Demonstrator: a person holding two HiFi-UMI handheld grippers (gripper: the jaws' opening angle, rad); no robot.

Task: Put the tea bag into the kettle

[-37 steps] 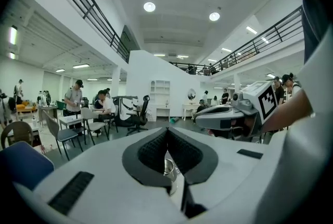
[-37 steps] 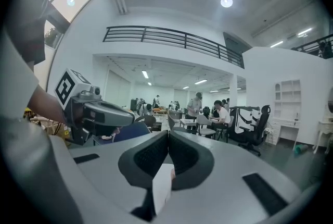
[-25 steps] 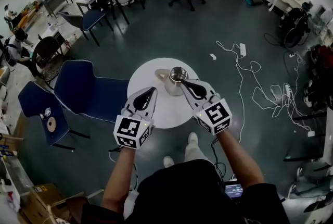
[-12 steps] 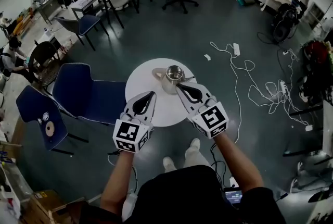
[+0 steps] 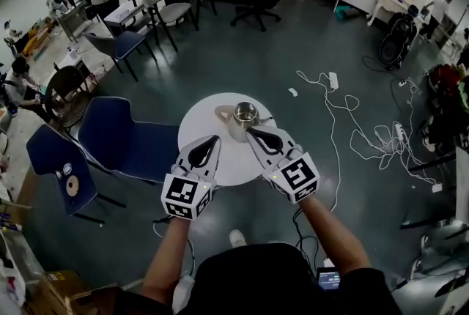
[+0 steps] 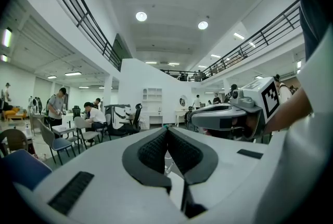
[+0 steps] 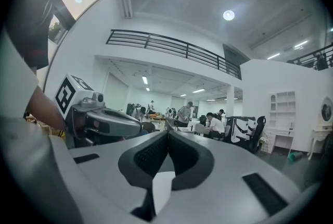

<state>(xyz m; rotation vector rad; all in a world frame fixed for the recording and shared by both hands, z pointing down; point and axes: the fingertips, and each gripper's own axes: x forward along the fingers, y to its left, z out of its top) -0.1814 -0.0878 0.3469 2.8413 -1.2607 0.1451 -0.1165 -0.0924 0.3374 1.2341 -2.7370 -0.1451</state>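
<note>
On the round white table (image 5: 196, 119) stands the metal kettle (image 5: 244, 116), near the far edge, its top seemingly open and uncovered. A tan piece (image 5: 222, 113) juts from its left side; whether that is a handle or a spout cannot be told. The tea bag cannot be made out in any view, neither on the table nor at either gripper.

The left gripper (image 5: 215, 138) hangs over the near left part of the table, its jaws pressed together at the tips. Its own view shows the dark pads meeting and looks out across the room rather than down at the table. A thin pale shape shows low in the gap behind the pads, too unclear to name. The right gripper (image 5: 251, 131) has its tips just beside the kettle's near side. Its jaws are likewise closed tip to tip, with nothing seen between the pads.

Judged from this, the task looks to be at its very start: nothing is clearly held and the kettle waits. The next move calls for finding the tea bag first. One pair of jaws must then part and take the bag by a corner or its string. The bag can then be carried over the kettle's mouth, while the other gripper may steady the kettle.
</note>
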